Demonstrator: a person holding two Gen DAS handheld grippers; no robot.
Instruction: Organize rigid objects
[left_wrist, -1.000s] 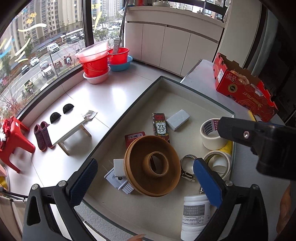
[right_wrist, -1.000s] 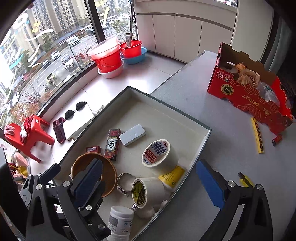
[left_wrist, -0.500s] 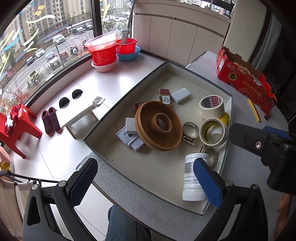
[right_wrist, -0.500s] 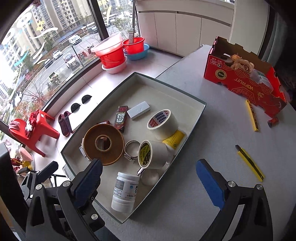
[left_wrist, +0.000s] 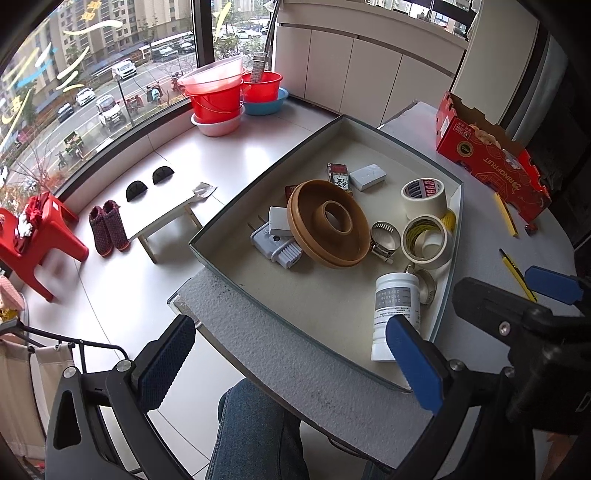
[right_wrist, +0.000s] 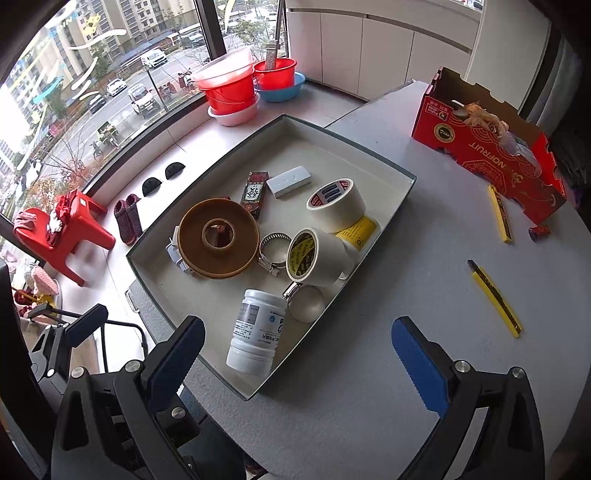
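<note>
Fingers on both of my grippers were spread wide and held nothing: the left gripper (left_wrist: 290, 363) hung low in its frame over the near edge of the desk (left_wrist: 288, 365), the right gripper (right_wrist: 299, 363) low in its frame over the tray's near corner. The tray (right_wrist: 400, 206) sat mid-frame on the desk. Inside it I saw a brown ring (right_wrist: 218, 238) at centre left, lying partly over a white plug (left_wrist: 275, 242). A hose clamp (right_wrist: 273, 253) lay just right of the ring, beside two tape rolls (right_wrist: 319, 258), one behind the other. A white bottle (right_wrist: 258, 330) lay on its side near the tray's lower edge, next to a round metal piece (right_wrist: 308, 304). Further up were a grey block (right_wrist: 289, 181) and a dark packet (right_wrist: 254, 194). Outside the tray, at right of frame, a yellow knife (right_wrist: 495, 297) lay on the desk, with a red box (right_wrist: 487, 155) at the upper right.
</note>
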